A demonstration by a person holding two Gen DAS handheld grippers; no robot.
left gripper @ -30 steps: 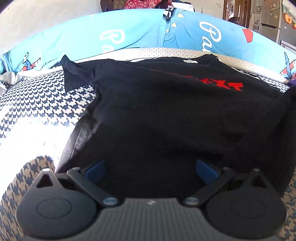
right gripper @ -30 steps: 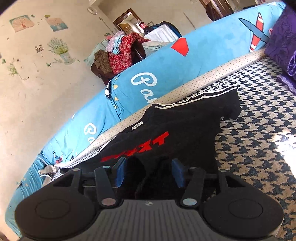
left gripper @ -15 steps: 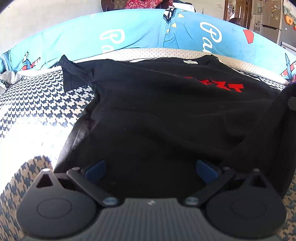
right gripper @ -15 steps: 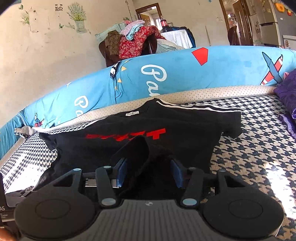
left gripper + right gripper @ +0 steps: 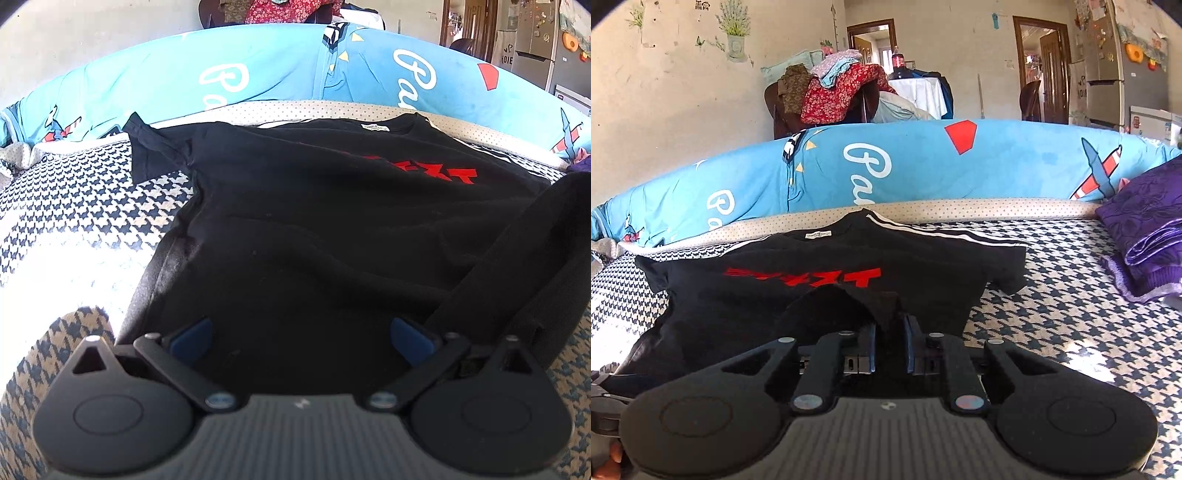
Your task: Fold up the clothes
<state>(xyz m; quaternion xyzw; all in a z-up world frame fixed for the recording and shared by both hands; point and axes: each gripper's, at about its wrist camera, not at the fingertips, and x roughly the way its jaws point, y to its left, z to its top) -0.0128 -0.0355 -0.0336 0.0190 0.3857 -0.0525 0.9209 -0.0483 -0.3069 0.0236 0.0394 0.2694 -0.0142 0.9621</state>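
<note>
Item: black T-shirt (image 5: 314, 229) with red lettering (image 5: 803, 277), one piece. Location: spread flat on the checked bed (image 5: 1052, 325), front up. Long axis runs away from both cameras: hem nearest, collar label (image 5: 818, 234) at the far end by the blue bolster (image 5: 923, 166). One sleeve (image 5: 155, 147) lies out to the left, the white-striped sleeve (image 5: 960, 243) to the right.

Item: right hand-held gripper (image 5: 889, 341). Position: at the near right corner of the hem. Jaws nearly together and closing, with a raised bunch of black cloth between the blue pads (image 5: 871, 343); cloth peaks up from the bed just ahead of them. Judged clamped on the shirt.

Item: left hand-held gripper (image 5: 301, 341). Position: over the near left part of the hem, pointing down at it. Jaws wide apart; cloth lies below and between the pads (image 5: 192, 338), not pinched.

Key relation: the shirt lies straight ahead of both hand-held grippers, lengthwise. The right one has its corner; the left is nearest the other hem corner, at its left pad, and probably must close there before the hem can be carried toward the collar.

Other: purple cloth (image 5: 1145, 236) folded at the far right, well apart from the shirt.
</note>
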